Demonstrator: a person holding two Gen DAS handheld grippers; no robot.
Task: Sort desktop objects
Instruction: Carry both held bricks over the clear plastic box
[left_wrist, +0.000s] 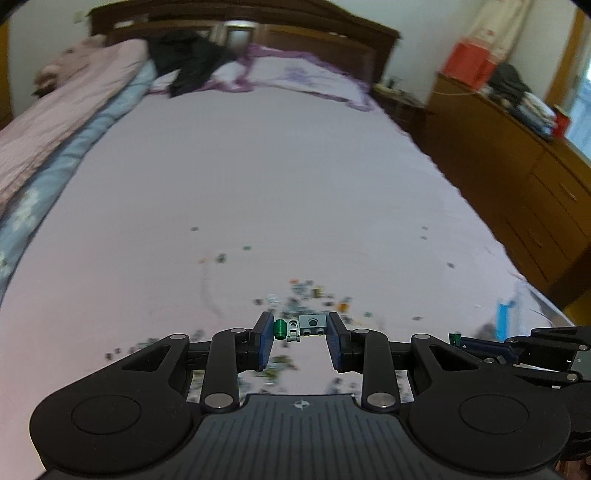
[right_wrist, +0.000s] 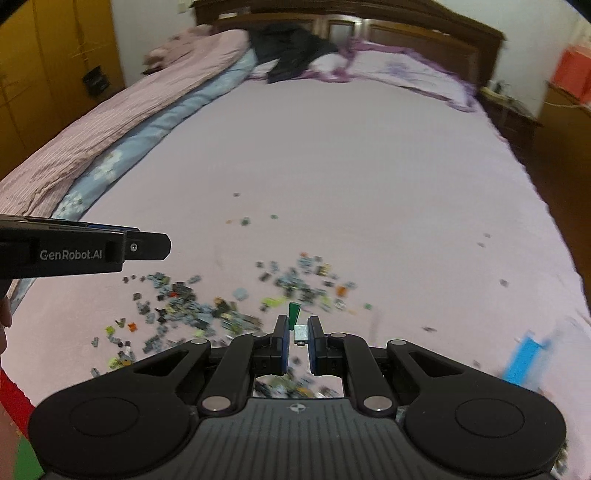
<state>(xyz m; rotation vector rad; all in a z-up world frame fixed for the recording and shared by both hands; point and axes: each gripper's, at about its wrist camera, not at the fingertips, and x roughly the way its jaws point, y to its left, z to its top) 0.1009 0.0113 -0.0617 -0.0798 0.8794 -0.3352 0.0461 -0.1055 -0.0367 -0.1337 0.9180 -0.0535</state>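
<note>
Well, both tongs (left_wrist: 301, 329) (right_wrist: 298, 329) grip small bricks (left_wrist: 313, 325) (right_wrist: 300, 333) w/ bedsheet (left_wrist: 295, 177) open beyond.

Both views face headboard-ward — sharing the bed (left_wrist: 280, 177).

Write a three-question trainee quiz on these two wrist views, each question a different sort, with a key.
1. True or false: the left gripper is shut on a row of small building pieces, a green cylinder at one end and a grey brick with holes at the other.
2. Multiple choice: the loose toy bricks lie on A) a wooden desk, B) a pink bed sheet, C) a carpet.
3. Fill in: the right gripper holds a small grey block with a ____ piece sticking up from it.

Key: 1 true; 2 B; 3 green.
</note>
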